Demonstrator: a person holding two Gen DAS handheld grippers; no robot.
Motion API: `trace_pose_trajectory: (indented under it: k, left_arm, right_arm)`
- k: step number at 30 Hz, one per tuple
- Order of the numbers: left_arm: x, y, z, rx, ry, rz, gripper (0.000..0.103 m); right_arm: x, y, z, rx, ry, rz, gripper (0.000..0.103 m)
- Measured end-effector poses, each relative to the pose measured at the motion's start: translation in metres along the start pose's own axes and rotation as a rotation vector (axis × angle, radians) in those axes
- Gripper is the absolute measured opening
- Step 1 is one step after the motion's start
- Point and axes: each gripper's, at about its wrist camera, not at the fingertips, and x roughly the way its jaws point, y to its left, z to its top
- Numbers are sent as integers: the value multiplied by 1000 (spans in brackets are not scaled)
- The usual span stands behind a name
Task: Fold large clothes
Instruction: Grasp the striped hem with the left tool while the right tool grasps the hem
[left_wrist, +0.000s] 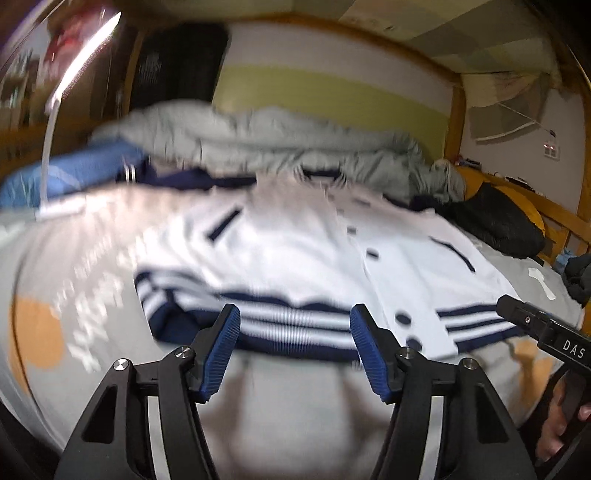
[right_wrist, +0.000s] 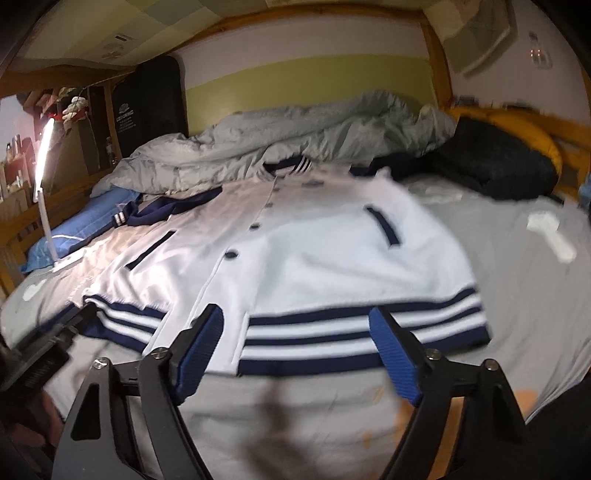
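Jacket (right_wrist: 295, 254), white with navy buttons, navy pocket welts and a navy-and-white striped hem band, lies spread front-up on the grey sheet (right_wrist: 517, 258) of a bed, its collar toward a rumpled grey duvet (right_wrist: 295, 129) at the far end. Readable writing is scarce: the letters "DAS" stand on the body of the right gripper (left_wrist: 506, 302) where it enters the left wrist view from the right; white lettering on the sheet at the left of that view is too blurred to read, and so is the small white print on a black panel (right_wrist: 147, 107) against the far wall. The left gripper (left_wrist: 293, 314) has its blue-padded jaws spread apart over the near edge of the striped hem, left of the button placket, with nothing pinched between them. Seen from its own camera, the right gripper (right_wrist: 295, 314) likewise has its jaws apart, framing the hem band just right of the placket, the pads not pressing on the cloth. Only the right wrist view shows the collar and the navy sleeve (right_wrist: 173, 206) sharply, along with a lit lamp (right_wrist: 44, 147) at the left; only the left wrist view shows a hand (left_wrist: 557, 424) on the other gripper's handle.
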Motion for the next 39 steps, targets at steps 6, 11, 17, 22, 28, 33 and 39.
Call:
trace_pose_trajectory:
  k: [6,11,17,22,28,33,39]
  left_arm:
    - [20,9,-26,-126,164,-65,64]
    - [27,19,-22,-209,175,-105,64]
    - [46,36,-8,-264,154,-103,63]
    - [59,39,7,-230,110,-44,60]
    - [49,39,52,-174,128,-16,35]
    - [87,38,114,-133,199,17,35]
    - [160,54,157,-69,237,138,35]
  right_arm:
    - [20,-6,-29,108,134,94,69]
    - [36,-20,-41,240,197,159,67]
    - [44,-42,-36,359,174,171,54]
    - [54,-51,-18,337,140,94,54]
    - [38,-42,21,160,95,-20,25]
    - [67,-41,80,69,137,-27,15]
    - [145,-42,126,-7,182,-73,11]
